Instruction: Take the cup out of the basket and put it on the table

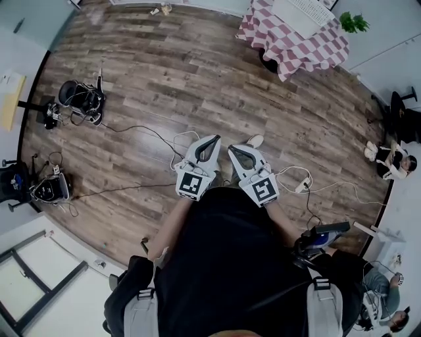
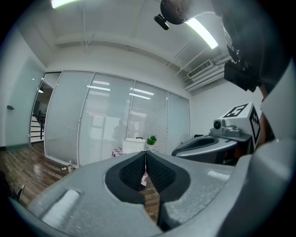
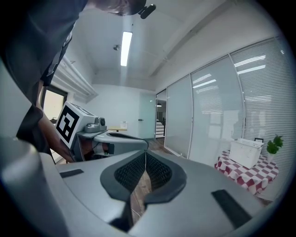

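A ceiling strip light (image 3: pixel 125 48) is glowing above; dark wood-plank floor (image 1: pixel 197 79) is spreading wide; frosted glass partition walls (image 2: pixel 106 120) are lining 1 side.

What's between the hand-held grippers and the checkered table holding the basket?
Bare wood floor, save a small white thing just beyond the right hand-held gripper. Head view shows it; table and basket stand far off.
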Available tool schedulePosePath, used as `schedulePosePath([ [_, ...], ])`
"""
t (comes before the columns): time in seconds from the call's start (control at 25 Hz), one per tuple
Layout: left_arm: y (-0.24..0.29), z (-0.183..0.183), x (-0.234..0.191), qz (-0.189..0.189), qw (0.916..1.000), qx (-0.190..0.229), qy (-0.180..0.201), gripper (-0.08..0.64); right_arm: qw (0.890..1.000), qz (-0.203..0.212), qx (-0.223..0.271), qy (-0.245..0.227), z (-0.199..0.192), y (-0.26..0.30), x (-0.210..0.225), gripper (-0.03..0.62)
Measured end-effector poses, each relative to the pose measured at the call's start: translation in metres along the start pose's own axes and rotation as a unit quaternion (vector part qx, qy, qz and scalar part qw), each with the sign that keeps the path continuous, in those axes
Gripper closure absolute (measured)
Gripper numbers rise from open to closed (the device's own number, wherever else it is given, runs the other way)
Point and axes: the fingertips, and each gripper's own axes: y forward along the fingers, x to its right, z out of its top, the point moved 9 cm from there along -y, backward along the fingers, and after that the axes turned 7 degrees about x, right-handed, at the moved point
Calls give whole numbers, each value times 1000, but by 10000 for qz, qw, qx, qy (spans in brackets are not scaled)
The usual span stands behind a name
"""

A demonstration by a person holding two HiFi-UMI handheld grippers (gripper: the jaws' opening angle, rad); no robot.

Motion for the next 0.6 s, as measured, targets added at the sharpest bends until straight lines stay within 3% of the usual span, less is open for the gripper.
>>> schedulePosePath([
  [0.32, 2, -7, 14, -359, 9993, -78, -38, 554, 9985, -477, -99, 235, -10, -11, 12, 581],
  [0.6, 13, -13, 17, -617, 9977, -282, -9, 554, 9975, -606, -186, 322, -13, -9, 26, 581],
])
